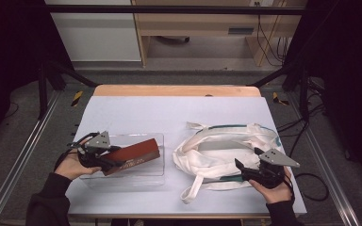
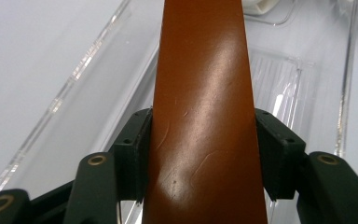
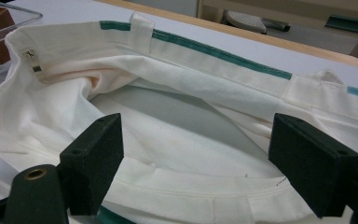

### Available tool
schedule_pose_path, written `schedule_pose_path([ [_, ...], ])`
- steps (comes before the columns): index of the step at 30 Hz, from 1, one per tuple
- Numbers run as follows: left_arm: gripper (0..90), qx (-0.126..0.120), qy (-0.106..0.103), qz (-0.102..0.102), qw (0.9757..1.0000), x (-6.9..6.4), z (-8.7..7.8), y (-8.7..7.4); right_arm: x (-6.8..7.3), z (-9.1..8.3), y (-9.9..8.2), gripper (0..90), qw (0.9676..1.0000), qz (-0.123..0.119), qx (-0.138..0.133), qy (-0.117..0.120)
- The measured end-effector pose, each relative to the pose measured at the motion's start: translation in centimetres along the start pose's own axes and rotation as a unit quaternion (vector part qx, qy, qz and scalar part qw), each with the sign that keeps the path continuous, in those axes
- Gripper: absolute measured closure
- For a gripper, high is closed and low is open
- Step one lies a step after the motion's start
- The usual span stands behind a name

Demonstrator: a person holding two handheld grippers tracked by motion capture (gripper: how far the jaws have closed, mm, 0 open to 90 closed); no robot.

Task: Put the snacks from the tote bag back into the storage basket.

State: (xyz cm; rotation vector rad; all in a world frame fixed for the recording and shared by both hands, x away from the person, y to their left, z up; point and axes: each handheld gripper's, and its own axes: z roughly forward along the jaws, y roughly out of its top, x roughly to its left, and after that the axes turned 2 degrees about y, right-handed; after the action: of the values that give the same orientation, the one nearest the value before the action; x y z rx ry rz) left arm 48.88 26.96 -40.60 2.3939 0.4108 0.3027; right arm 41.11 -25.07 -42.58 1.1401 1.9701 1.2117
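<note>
A reddish-brown flat packet (image 1: 133,156) lies tilted in a clear plastic tray (image 1: 136,179) on the left of the table. My left gripper (image 1: 104,162) is shut on the packet's near end; in the left gripper view both pads (image 2: 133,154) press the packet (image 2: 205,107) from either side. A white cloth bag (image 1: 217,150) with a green trim lies on the right, its mouth gaping. My right gripper (image 1: 246,170) stands open at the bag's near edge. In the right gripper view its jaws are wide apart over the bag's opening (image 3: 177,116), holding nothing.
The table (image 1: 136,113) has a pale cover and a wooden far edge. The bag's loose handle (image 1: 193,188) trails toward the front edge. A metal frame runs along both sides of the table. Wooden furniture stands beyond the far end.
</note>
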Motion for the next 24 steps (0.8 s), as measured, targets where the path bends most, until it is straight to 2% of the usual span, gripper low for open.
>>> schedule_pose_path([
  [1, 43.1, 0.008, -0.003, -0.008, 0.9999, 0.0, 0.4, -0.1, 0.0, 0.0, 0.0, 18.4, 1.0000, 0.000, 0.000, 0.000],
  [3, 43.2, 0.013, -0.002, -0.012, 0.9998, -0.1, 0.5, -0.2, 0.0, 0.0, 0.0, 18.4, 1.0000, 0.001, 0.001, 0.000],
  [5, 43.1, 0.030, -0.003, -0.012, 0.9995, -0.1, 0.8, -0.1, 0.0, 0.1, 0.0, 18.4, 1.0000, 0.000, 0.001, 0.001],
  [15, 42.4, 0.054, -0.001, -0.020, 0.9983, -0.1, 1.2, 0.0, 0.1, 0.1, 0.0, 18.3, 1.0000, -0.002, 0.002, 0.002],
  [17, 41.7, 0.066, 0.010, -0.030, 0.9973, -0.2, 1.3, -0.1, 0.1, 0.1, 0.0, 18.3, 1.0000, -0.001, 0.002, 0.002],
  [19, 41.4, 0.069, 0.017, -0.026, 0.9971, -0.2, 1.4, -0.1, 0.1, 0.1, 0.0, 18.3, 1.0000, 0.000, 0.002, 0.002],
  [21, 38.5, 0.052, 0.024, -0.032, 0.9978, -0.2, 1.0, -0.1, 0.1, 0.1, 0.0, 18.3, 1.0000, -0.001, 0.002, 0.002],
  [24, 33.8, 0.004, 0.032, -0.051, 0.9982, -0.2, -0.4, 0.2, 0.1, 0.1, 0.0, 18.2, 1.0000, 0.000, 0.002, 0.003],
])
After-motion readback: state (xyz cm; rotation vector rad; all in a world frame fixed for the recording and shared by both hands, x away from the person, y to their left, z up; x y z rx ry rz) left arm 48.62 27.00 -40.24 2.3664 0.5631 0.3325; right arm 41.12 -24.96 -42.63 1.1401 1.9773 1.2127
